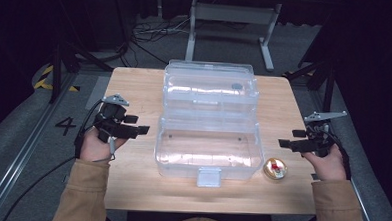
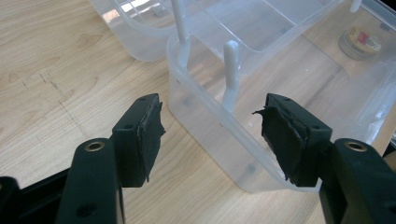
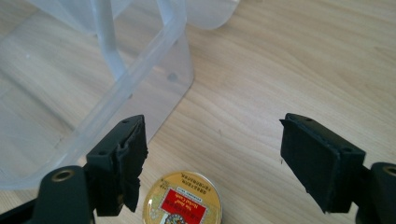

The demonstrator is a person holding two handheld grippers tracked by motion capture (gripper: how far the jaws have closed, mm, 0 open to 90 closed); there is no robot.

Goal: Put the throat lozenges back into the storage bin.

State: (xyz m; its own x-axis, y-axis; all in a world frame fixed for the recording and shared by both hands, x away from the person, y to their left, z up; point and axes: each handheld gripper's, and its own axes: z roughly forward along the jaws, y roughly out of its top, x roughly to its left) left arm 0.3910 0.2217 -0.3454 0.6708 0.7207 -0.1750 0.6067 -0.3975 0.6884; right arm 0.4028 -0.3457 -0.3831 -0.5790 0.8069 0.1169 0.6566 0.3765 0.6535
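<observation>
Gold tin [image 1: 275, 168], small, round, red label on lid, sits on the wooden table [image 1: 135, 88] at lower right of the high view, just beside the front right corner of the clear plastic box [image 1: 208, 148], not touching it as far as one can tell. Box dominates centre frame: lid [image 1: 211, 86] thrown back toward the top, base empty, latch tab [image 1: 209, 176] facing the person.

Right gripper [image 1: 291, 138] at right edge of frame, jaws wide apart, nothing btwn them; in the right gripper view the tin [image 3: 182, 199] lies at bottom centre, between and below the spread pads. Left gripper [image 1: 136, 125] at left of frame, also spread wide w/ nothing held, pointed at the box's left wall [image 2: 219, 135].

Step in hand, by the look of it: approach to the tin, pick not yet made. Next move likely calls for lowering the right gripper so the pads straddle the tin's rim, then closing squarely; tin is low and smooth, so a shallow or off-centre bite could skid it against the box.
</observation>
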